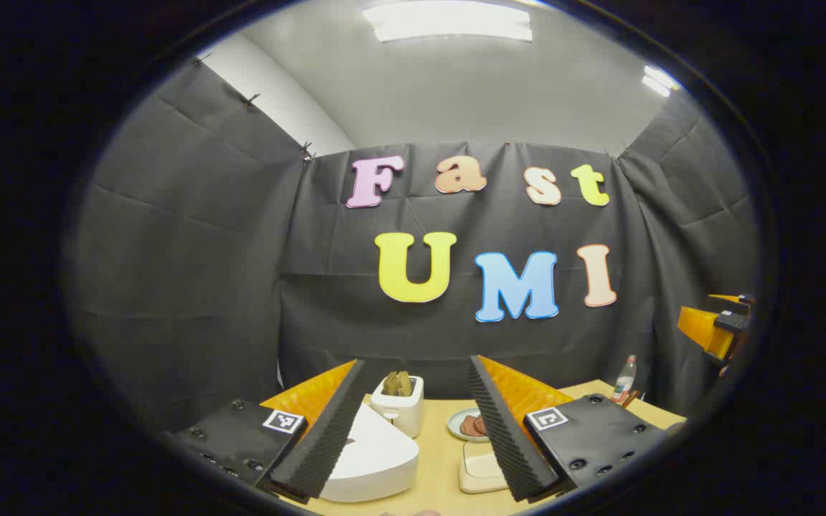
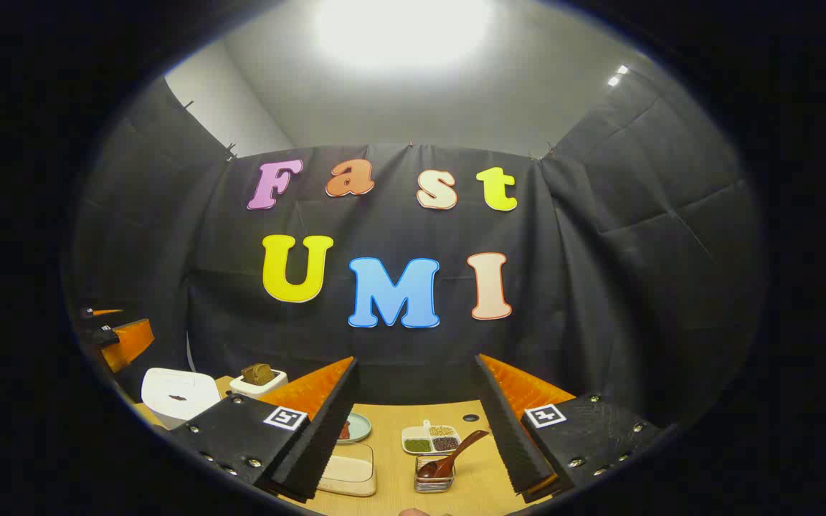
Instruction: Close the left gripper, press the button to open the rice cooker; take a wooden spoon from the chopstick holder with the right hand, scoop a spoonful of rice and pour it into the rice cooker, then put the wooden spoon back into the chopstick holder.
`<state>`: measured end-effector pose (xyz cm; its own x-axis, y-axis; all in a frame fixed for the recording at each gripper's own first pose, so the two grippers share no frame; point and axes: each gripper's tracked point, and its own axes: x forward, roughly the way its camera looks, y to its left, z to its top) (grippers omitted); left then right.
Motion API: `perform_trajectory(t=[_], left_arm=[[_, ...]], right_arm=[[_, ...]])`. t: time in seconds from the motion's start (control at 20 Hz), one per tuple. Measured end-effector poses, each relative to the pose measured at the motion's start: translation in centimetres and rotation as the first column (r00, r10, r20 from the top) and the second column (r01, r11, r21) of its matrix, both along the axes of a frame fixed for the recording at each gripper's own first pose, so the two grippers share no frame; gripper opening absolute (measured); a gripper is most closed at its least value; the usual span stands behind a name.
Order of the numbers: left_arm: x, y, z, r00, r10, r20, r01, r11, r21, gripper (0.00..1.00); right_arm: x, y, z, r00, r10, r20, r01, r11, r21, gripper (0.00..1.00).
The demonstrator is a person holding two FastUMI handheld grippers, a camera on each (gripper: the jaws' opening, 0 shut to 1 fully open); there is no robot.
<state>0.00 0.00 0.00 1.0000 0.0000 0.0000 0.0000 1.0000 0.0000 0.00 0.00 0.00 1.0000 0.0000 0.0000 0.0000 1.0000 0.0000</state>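
Note:
The white rice cooker sits on the wooden table with its lid down, low between my left gripper's fingers; it is also at the far left in the right gripper view. My left gripper is open, above and short of the cooker. A dark wooden spoon leans in a small wire chopstick holder. A shallow tray of white rice lies left of the holder, and it lies right of the cooker in the left gripper view. My right gripper is open with nothing between its fingers, above the table.
A white toaster with bread stands behind the cooker. A small plate lies beside it, a bottle at the back right. A divided dish of grains sits behind the holder. The other gripper shows at each view's edge.

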Motion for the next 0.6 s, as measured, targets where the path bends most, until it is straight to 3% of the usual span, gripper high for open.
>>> perform_trajectory(t=[0.6], left_arm=[[0.32, 0.24, 0.6, 1.0, 0.016, 0.016, -0.017, 0.999, 0.044, 0.97]], right_arm=[[0.26, -0.09, -0.69, 1.0, 0.002, 0.0, -0.002, 1.0, -0.004, 0.95]])
